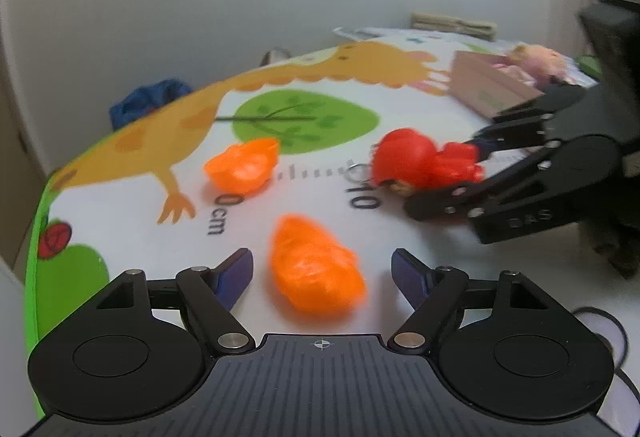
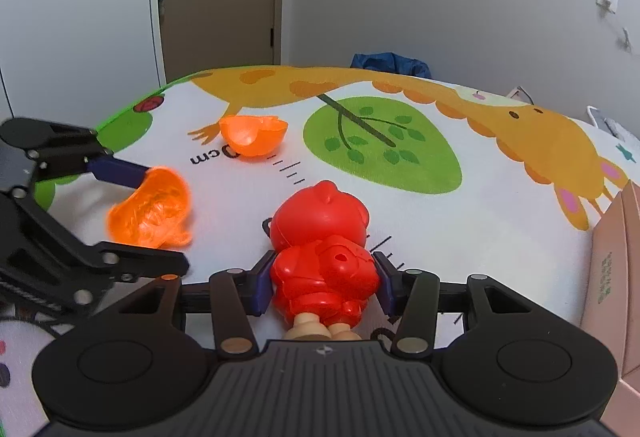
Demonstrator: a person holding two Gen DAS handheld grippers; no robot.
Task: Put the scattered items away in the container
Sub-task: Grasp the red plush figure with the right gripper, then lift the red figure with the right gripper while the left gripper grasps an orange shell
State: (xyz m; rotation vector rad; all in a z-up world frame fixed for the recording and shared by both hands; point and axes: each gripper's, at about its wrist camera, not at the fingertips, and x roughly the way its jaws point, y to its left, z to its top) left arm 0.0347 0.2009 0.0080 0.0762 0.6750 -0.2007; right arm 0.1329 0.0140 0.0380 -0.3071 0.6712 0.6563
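Right tongs (image 2: 324, 287) are being pressed onto the red toy figure (image 2: 320, 233); left tongs (image 1: 322, 269), spread, are being set around an orange shell (image 1: 316, 269). Both grips are best kept centred for carrying to the cardboard box (image 1: 486, 87).

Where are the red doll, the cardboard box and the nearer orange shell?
red doll (image 2: 320, 221), right wrist view, back of its head.
cardboard box (image 1: 484, 89), left wrist view, its side wall.
nearer orange shell (image 1: 316, 269), left wrist view, its middle.
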